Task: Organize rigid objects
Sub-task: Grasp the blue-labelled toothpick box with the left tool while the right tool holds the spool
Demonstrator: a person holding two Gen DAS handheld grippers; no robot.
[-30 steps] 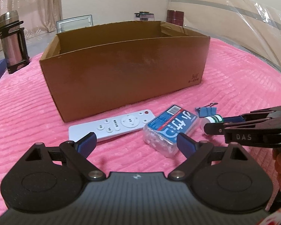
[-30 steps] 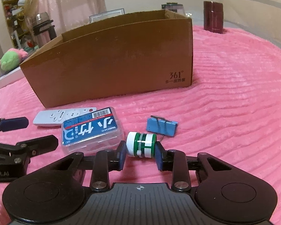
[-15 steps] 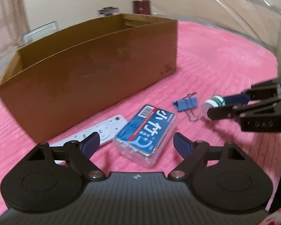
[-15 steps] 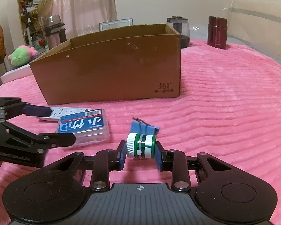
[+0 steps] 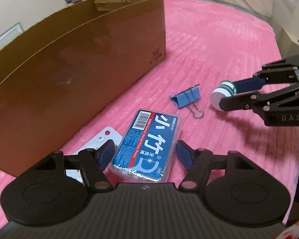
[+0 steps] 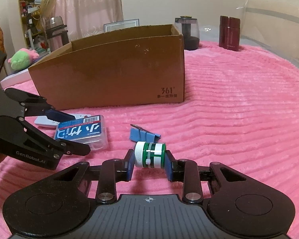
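Swinging across and rolling since a second ago, the left gripper (image 5: 144, 155) is now straddling the floss case (image 5: 149, 146), which earlier lay ahead of its fingertips beside the white remote (image 5: 101, 141). Its jaws have just been closing, and the case is lying between them, but the pads are still standing a little off its long sides, so nothing is being pinched yet (a narrow gap is showing on the right). Approaching along the case's length is likely letting the fingers meet its two flat, parallel walls, which should be gripping more surely than its rounded corners.

To the right of those fingertips, the right gripper (image 6: 149, 164) is clamping the green-and-white bottle (image 6: 150, 155) end to end, cap against one pad and base against the other, and holding it off the pink blanket (image 6: 239, 129). Just beyond its tips the blue binder clip (image 6: 143, 135) is lying loose. Farther ahead of both tools the cardboard box (image 6: 117, 75) is standing open-topped, probably the place where these hard items are meant to go.
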